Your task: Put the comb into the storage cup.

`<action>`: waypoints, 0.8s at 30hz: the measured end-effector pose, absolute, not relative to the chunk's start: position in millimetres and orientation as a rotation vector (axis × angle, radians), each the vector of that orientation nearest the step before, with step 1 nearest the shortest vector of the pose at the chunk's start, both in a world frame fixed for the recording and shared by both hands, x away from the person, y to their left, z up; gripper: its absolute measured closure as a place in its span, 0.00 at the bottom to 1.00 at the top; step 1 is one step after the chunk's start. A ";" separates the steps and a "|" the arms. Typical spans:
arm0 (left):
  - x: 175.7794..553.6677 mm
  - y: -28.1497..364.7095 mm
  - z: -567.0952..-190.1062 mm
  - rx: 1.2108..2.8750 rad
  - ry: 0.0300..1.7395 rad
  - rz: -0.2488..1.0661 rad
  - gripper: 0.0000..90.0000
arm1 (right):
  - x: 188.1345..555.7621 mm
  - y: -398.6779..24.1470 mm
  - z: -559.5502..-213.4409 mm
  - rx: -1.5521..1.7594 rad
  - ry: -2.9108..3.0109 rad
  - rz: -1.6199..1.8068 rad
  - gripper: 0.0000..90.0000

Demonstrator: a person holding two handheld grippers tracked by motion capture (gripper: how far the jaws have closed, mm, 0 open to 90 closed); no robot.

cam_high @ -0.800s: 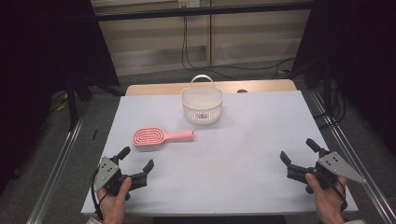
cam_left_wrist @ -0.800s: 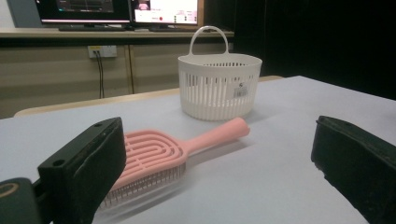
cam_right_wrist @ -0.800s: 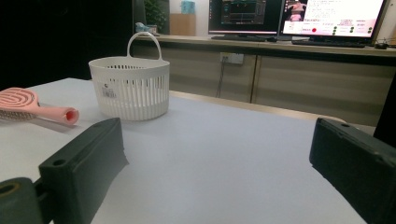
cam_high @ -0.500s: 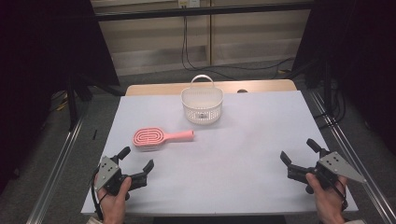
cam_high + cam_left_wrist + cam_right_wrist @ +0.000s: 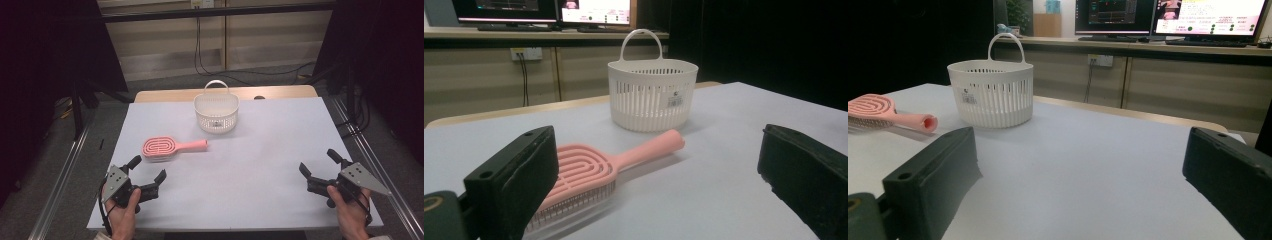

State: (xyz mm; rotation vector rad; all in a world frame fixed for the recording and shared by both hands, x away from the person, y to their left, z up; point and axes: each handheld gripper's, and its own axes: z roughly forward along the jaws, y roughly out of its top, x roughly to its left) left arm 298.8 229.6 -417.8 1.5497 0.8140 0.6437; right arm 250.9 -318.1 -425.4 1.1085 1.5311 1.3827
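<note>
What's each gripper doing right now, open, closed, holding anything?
Left gripper: open, holding nothing, just short of the pink hairbrush.
Right gripper: open, holding nothing, over bare table.

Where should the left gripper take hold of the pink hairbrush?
Probably the handle: the pink hairbrush lies flat, bristles down, its slim handle pointing right. Bring the left gripper down from above, jaws across the handle; the head is broader.

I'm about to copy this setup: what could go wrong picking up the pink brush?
The hairbrush lies flat, bristles down, so the open left gripper could skid it across the smooth table rather than grip it. The light basket stands just beyond the handle tip; a pushed brush might nudge or tip it.
</note>
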 end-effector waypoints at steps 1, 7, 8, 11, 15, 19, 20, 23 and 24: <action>300.4 228.7 -417.3 1.554 0.817 0.640 0.03 | 250.9 -318.0 -425.4 1.109 1.531 1.382 0.01; 305.5 230.7 -413.6 1.541 0.828 0.644 0.03 | 250.7 -316.4 -424.5 1.105 1.534 1.385 0.01; 305.5 230.7 -413.6 1.541 0.828 0.644 0.03 | 250.7 -316.4 -424.5 1.105 1.534 1.385 0.01; 307.7 231.0 -410.6 1.536 0.818 0.642 0.04 | 251.3 -315.3 -425.3 1.125 1.534 1.398 0.01; 312.0 231.6 -408.1 1.549 0.815 0.628 0.04 | 250.7 -315.0 -424.9 1.112 1.540 1.392 0.01; 317.0 232.9 -403.6 1.556 0.827 0.647 0.05 | 250.5 -314.9 -424.9 1.106 1.542 1.391 0.01; 317.0 232.9 -403.6 1.556 0.827 0.647 0.05 | 250.5 -314.9 -424.9 1.106 1.542 1.391 0.01; 322.3 232.2 -399.0 1.559 0.824 0.630 0.05 | 250.7 -314.6 -424.9 1.104 1.543 1.388 0.01; 322.3 232.2 -399.0 1.559 0.824 0.630 0.05 | 250.9 -314.6 -425.0 1.102 1.545 1.389 0.01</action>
